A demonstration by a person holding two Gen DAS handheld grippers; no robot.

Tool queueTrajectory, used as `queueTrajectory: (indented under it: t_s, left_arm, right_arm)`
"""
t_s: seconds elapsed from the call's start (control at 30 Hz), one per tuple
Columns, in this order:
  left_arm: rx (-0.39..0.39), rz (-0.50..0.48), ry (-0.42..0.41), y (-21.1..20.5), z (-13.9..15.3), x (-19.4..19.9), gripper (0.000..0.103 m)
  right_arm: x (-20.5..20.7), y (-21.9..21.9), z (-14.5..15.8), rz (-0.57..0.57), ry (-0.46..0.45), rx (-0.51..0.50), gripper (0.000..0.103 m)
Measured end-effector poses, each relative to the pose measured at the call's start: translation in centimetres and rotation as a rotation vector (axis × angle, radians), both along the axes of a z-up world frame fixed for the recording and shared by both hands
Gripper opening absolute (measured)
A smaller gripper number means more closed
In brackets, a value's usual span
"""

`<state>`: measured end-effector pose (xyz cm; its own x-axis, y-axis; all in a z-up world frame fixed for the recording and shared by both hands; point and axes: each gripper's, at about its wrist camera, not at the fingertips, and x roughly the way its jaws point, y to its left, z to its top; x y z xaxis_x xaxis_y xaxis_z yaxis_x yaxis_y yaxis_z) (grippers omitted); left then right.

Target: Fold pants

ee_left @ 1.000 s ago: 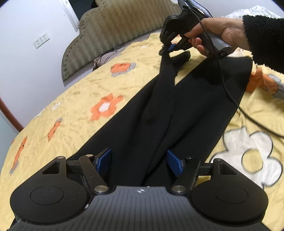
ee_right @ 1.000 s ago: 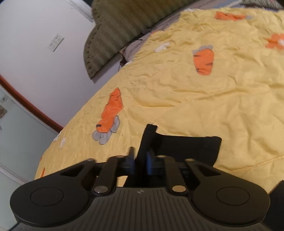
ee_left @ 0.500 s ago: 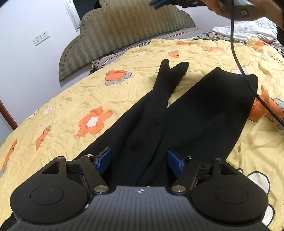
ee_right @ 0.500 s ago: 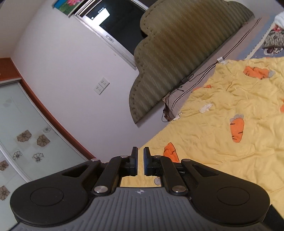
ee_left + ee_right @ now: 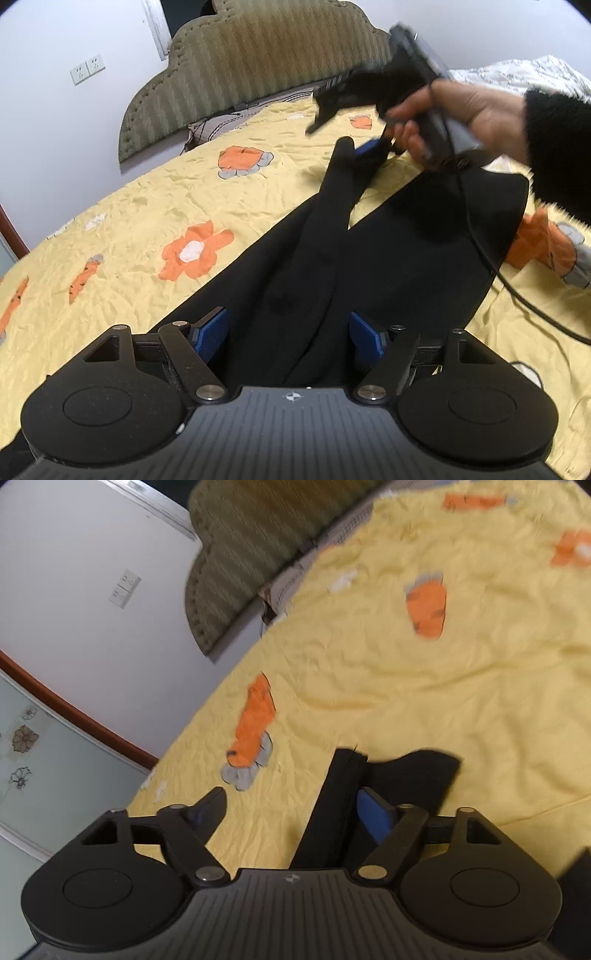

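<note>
The right claw (image 5: 291, 805) has just been opening, its jaws spread around 1 cuff of the black pants (image 5: 388, 258) without pinching. The left claw (image 5: 288, 332) is spread over 2 pant legs on the yellow bed (image 5: 147, 206). The waistband is hidden; the right hand (image 5: 454, 110) is blurred.

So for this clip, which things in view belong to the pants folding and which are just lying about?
Part of the job:
- black pants
- left tool, open over the pants
- right tool, just opened, at a leg end
- yellow bedspread beneath

Lying about:
- headboard
- wall sockets
- white bedding
</note>
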<state>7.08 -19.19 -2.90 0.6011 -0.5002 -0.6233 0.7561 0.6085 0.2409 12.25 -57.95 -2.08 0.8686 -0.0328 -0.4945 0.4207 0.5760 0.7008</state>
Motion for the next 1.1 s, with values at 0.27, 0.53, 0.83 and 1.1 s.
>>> queueTrajectory:
  t_s: [0.27,0.53,0.83,1.1]
  left_arm:
    - [-0.065,0.012,0.034,-1.6,0.5,1.9,0.076]
    - [-0.02,0.084,0.015,-3.4,-1.1,2.7,0.021]
    - [-0.154,0.101,0.052,-0.1,3.6,3.7,0.005]
    - [-0.025,-0.113,0.108,-0.6,0.2,-2.6,0.006]
  right_arm:
    - [-1.5,2.2,2.5,-0.023,-0.118,-0.05,0.002]
    - [-5.6,3.5,9.8,-0.002,-0.331,-0.094,0.002]
    - [-8.4,2.1,8.0,-0.082,-0.336,-0.038,0.002]
    - [-21.6,2.8,0.0,-0.27,-0.187,0.014,0.003]
